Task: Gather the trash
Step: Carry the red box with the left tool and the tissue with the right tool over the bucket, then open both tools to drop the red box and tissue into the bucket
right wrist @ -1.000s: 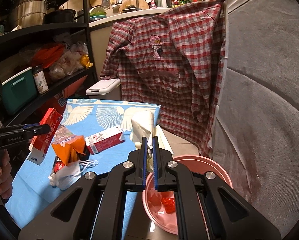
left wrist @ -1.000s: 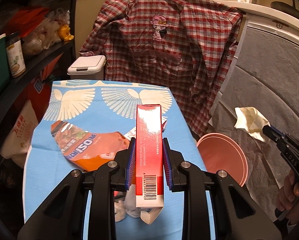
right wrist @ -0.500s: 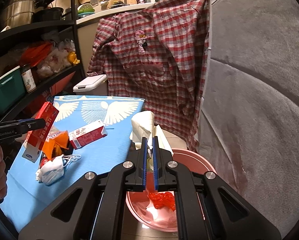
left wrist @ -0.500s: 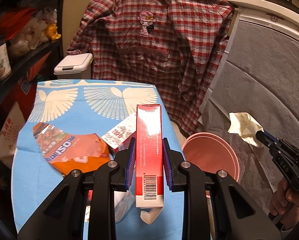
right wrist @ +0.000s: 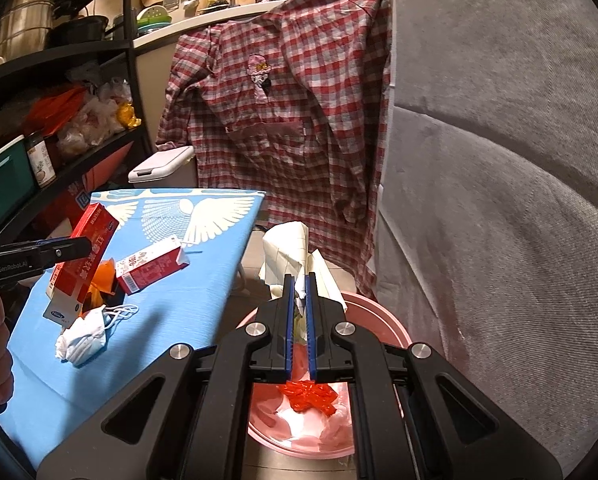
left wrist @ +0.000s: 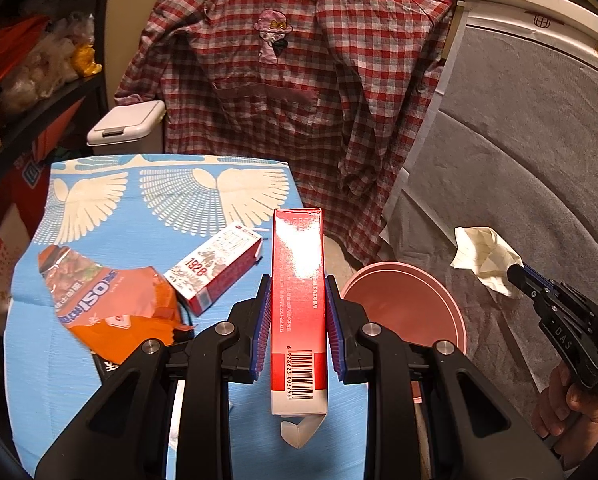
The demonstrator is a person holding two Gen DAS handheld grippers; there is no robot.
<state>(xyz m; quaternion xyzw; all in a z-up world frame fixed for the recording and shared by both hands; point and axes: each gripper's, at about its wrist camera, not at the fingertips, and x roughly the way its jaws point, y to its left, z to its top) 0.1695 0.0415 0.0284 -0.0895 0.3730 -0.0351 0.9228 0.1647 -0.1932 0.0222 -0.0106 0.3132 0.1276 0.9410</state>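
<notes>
My left gripper (left wrist: 298, 304) is shut on a tall red carton (left wrist: 298, 280), held upright above the right edge of the blue cloth table (left wrist: 99, 360); the carton also shows in the right wrist view (right wrist: 81, 264). My right gripper (right wrist: 299, 292) is shut on a crumpled cream paper (right wrist: 289, 248) above the pink bin (right wrist: 379, 316), which holds red and white scraps. In the left wrist view the bin (left wrist: 403, 304) stands just right of the table, with the paper (left wrist: 485, 260) over its far right.
On the table lie an orange snack bag (left wrist: 107, 304), a small red-and-white 1928 carton (left wrist: 215, 268) and a white face mask (right wrist: 87, 336). A plaid shirt (left wrist: 299, 92) hangs behind. Dark shelves (right wrist: 59, 120) stand left, a grey covered surface (right wrist: 499, 160) right.
My left gripper has carried the red carton rightward, closer to the pink bin. My right gripper with the paper has moved further over the bin. Both stay shut.
</notes>
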